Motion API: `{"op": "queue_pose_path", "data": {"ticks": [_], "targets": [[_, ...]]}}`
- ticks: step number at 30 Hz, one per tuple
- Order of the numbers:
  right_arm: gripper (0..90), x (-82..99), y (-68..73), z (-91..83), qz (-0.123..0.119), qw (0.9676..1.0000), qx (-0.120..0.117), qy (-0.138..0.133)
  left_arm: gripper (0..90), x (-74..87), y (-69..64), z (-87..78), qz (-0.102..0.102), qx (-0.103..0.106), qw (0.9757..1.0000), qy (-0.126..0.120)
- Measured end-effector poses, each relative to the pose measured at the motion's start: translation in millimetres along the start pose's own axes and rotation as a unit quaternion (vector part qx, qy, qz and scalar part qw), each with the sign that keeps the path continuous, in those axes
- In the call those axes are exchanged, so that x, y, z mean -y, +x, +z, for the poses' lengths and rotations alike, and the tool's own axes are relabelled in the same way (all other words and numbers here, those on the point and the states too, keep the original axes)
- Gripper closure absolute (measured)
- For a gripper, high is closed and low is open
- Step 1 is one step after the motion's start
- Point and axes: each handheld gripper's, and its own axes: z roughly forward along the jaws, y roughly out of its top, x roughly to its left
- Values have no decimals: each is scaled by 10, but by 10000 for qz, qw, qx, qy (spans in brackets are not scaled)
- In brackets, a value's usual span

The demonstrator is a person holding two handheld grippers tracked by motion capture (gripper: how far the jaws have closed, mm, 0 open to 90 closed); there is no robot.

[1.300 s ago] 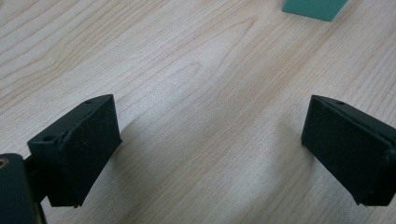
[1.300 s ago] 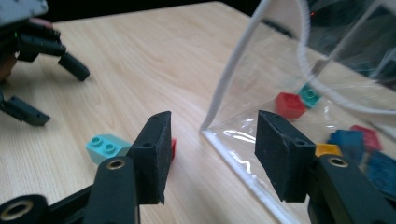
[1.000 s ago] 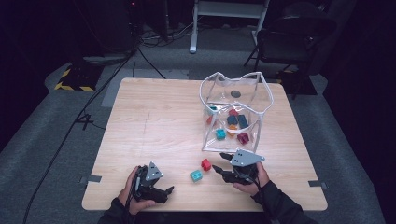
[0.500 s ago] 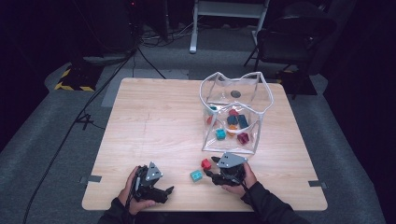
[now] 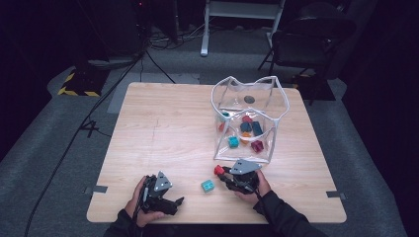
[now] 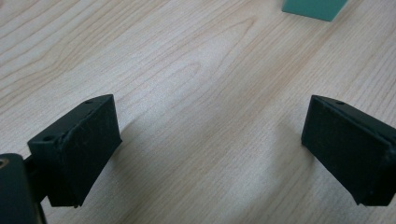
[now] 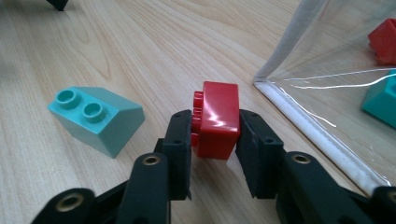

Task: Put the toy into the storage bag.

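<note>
In the high view, the right tool is low on the wooden surface, just in front of the clear bag that holds several coloured bricks. A teal brick lies between both tools. The left tool rests near the front edge.

In the left gripper view, the jaws stand wide apart over bare wood, grasping nothing.

In the right gripper view, the jaws are clenched on a red brick; the teal brick lies beside it.
</note>
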Motion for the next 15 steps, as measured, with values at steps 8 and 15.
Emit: {"op": "queue_pose_path", "data": {"ticks": [8, 15], "targets": [[679, 52, -72, -105, 25, 10000, 10, -70, 47, 0, 1, -2, 3, -4, 10000, 10], [680, 102, -101, -345, -150, 9998, -23, -159, 47, -1, 2, -1, 12, -5, 10000, 3]]}}
